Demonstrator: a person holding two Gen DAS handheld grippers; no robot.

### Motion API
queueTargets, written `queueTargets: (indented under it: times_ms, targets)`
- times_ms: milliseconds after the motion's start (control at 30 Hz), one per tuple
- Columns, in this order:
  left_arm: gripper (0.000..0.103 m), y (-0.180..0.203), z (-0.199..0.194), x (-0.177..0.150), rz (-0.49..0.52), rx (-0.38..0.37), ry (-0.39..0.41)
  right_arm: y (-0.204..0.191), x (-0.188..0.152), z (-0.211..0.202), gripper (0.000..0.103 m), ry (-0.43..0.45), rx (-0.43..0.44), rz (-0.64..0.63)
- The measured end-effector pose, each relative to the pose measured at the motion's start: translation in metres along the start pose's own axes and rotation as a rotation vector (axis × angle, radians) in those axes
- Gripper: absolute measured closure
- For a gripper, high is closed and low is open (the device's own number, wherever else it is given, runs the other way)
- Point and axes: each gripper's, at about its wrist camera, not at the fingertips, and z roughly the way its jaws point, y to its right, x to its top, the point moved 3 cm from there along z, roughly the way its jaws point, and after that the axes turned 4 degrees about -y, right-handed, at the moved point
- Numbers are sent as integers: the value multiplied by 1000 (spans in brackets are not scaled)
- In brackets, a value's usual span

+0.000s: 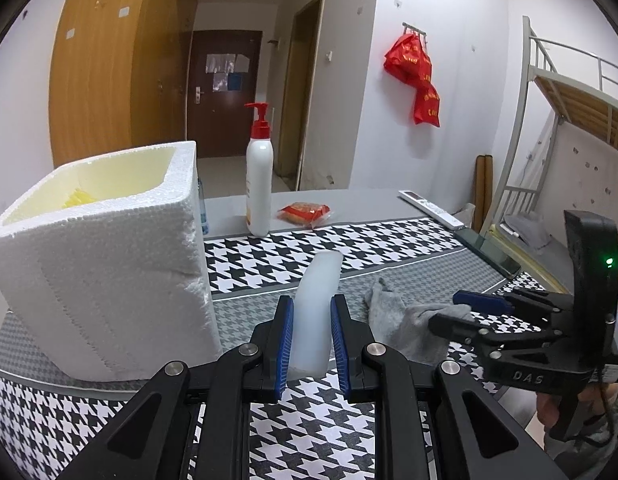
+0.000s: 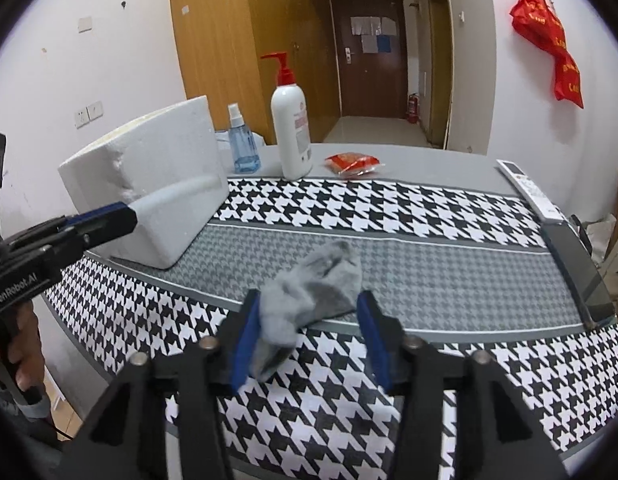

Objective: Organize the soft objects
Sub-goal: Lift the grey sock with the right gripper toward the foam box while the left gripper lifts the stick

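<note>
Styrofoam box (image 1: 101, 280), the biggest thing on the table (image 1: 409, 272), stands at the far left with its top open; something yellow (image 1: 77, 199) lies inside, mostly hidden by the near wall, so what it is cannot be told. It may be one soft item already put away, though that is only a guess.

Next in size, the translucent white block (image 1: 315, 312) is up off the table, clamped between the blue pads of the left hand-held gripper (image 1: 312, 344) just right of the box. It has yet to go in.

Smaller still, the grey sock (image 2: 309, 292) lies crumpled on the grey band of the cloth, near the middle. The right hand-held gripper (image 2: 307, 340) stands wide open around its near end, one pad touching or just beside the fabric; no grip is made.

So, judging by this, two pieces are left. The sock's near tip is blurred, and the box's interior is unseen from the right wrist view.
</note>
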Motion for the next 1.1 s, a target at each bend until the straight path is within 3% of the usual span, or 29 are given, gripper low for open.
queueTargets:
  times_ms: [133,533,933,1033,1100]
  targets:
    - [82,-3,4,0,-7,-3,-8,-3,2,14,42,-31,4,-25]
    - [82,-15,18,-2,-28,-15,-35,-9,5,61,42,-138,22,-60]
    - [82,-16,27,0,-28,-23,-47,-7,3,77,42,-182,22,-75]
    - [82,-15,27,0,-27,-25,-49,-9,2,76,47,-185,30,-91]
    - [82,-15,27,0,-28,-24,-48,-10,1,76,56,-185,33,-102]
